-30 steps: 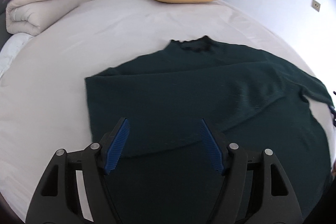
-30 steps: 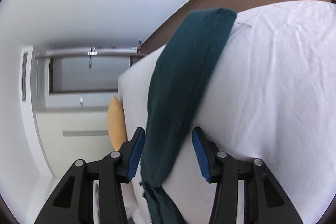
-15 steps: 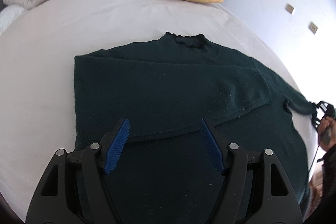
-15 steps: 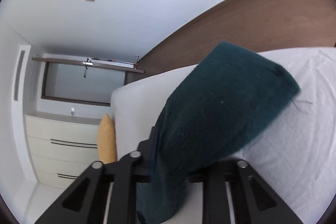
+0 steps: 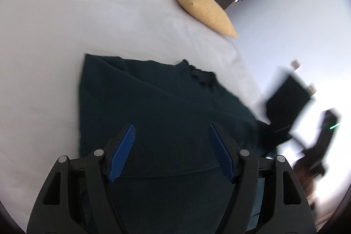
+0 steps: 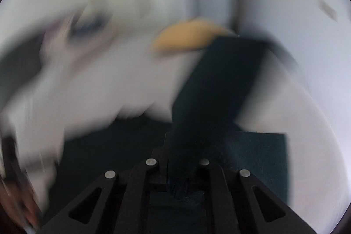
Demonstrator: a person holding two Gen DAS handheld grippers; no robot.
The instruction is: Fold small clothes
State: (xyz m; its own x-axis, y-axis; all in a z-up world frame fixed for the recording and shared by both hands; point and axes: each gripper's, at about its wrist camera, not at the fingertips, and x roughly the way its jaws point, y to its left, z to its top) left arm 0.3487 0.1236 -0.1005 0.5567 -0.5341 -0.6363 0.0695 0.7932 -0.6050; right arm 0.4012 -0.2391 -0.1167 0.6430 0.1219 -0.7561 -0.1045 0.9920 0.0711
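Observation:
A dark green sweater point(image 5: 164, 113) lies flat on the white bed point(image 5: 65, 25), collar toward the yellow pillow. My left gripper point(image 5: 171, 126) hovers open just above the sweater's body, nothing between its blue pads. My right gripper point(image 6: 177, 159) has its jaws closing tight on one sleeve point(image 6: 219, 84), which rises out of them as a dark band; the cloth hides the pads. In the left wrist view that sleeve point(image 5: 287, 98) hangs lifted off the bed at the right, blurred. The right wrist view is smeared by motion, with the sweater's body point(image 6: 258, 157) below.
A yellow pillow point(image 5: 204, 10) lies at the bed's far edge. Behind it stand a door and white cupboards. A white wall runs along the right side of the bed. Bare sheet spreads to the left of the sweater.
My right gripper closed on the sleeve, lifted it off the bed and swung it up over the sweater. My left gripper rolled and moved across the sweater, staying open.

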